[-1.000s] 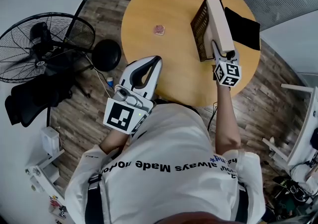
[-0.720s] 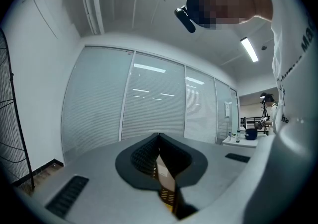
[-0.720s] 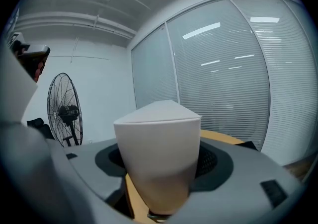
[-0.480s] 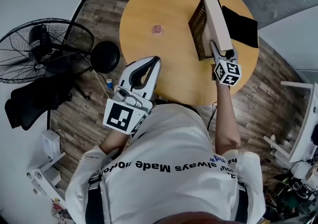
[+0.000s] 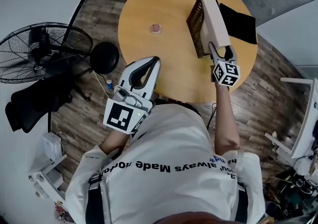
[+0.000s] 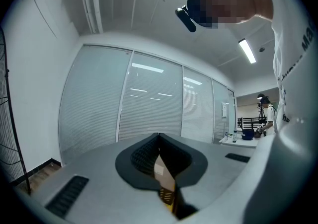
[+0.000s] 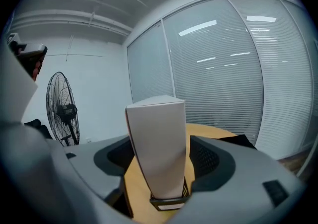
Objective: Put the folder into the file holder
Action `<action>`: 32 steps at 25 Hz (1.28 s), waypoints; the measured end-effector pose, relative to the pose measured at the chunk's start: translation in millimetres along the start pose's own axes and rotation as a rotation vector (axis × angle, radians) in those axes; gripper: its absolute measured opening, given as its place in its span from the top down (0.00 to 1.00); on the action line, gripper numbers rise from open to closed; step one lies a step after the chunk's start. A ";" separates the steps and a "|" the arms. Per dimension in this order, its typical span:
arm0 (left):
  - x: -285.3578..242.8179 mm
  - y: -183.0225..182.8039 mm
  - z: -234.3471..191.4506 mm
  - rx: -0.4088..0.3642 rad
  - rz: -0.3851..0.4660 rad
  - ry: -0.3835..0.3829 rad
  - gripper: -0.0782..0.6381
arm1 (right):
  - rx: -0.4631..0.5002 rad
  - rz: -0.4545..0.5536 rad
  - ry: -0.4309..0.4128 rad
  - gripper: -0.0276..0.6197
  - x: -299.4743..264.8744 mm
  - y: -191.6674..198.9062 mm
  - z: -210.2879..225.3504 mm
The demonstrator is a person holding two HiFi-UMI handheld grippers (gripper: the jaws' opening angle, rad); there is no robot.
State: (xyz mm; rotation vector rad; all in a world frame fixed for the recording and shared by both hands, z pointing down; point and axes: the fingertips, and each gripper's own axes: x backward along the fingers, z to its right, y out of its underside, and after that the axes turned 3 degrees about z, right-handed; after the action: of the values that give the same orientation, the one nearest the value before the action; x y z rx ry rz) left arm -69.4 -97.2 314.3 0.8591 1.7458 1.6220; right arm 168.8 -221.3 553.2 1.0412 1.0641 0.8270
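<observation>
A pale beige folder (image 5: 214, 19) stands upright in the black mesh file holder (image 5: 196, 22) on the round wooden table (image 5: 164, 9). My right gripper (image 5: 221, 49) is at the folder's near end. Its jaws have just been opening, and they stand open on either side of the folder (image 7: 159, 148) with a gap on both sides, so the pads do not press it. The holder's front rim (image 7: 169, 202) shows below the folder. My left gripper (image 5: 157, 60) hangs shut near the table's near edge, holding nothing; in the left gripper view its tips (image 6: 159, 136) meet.
A black flat pad (image 5: 238, 23) lies just right of the holder, also seen in the right gripper view (image 7: 238, 141). A small pink object (image 5: 156, 29) sits mid-table. On the floor to the left stand a fan (image 5: 44, 51) and a round black stool (image 5: 104, 57).
The right gripper's jaws have spread apart from the folder's near end and the gripper has drawn back slightly. The folder stays in the holder. The left gripper has not moved.
</observation>
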 end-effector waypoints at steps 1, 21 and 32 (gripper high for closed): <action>0.1 0.2 1.6 0.000 0.000 0.004 0.86 | -0.001 -0.003 0.003 0.44 2.7 1.7 0.6; -7.6 11.4 26.3 0.015 -0.017 0.105 0.86 | -0.002 0.037 0.051 0.45 71.4 -23.5 -6.6; -10.3 9.3 33.9 0.013 -0.007 0.138 0.86 | 0.061 0.107 0.050 0.63 114.8 -73.7 -28.3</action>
State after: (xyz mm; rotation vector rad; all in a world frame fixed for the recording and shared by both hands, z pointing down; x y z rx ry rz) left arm -35.8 -84.3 321.1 0.7615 1.8525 1.7020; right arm 178.8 -131.8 446.9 1.1424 1.0890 0.9157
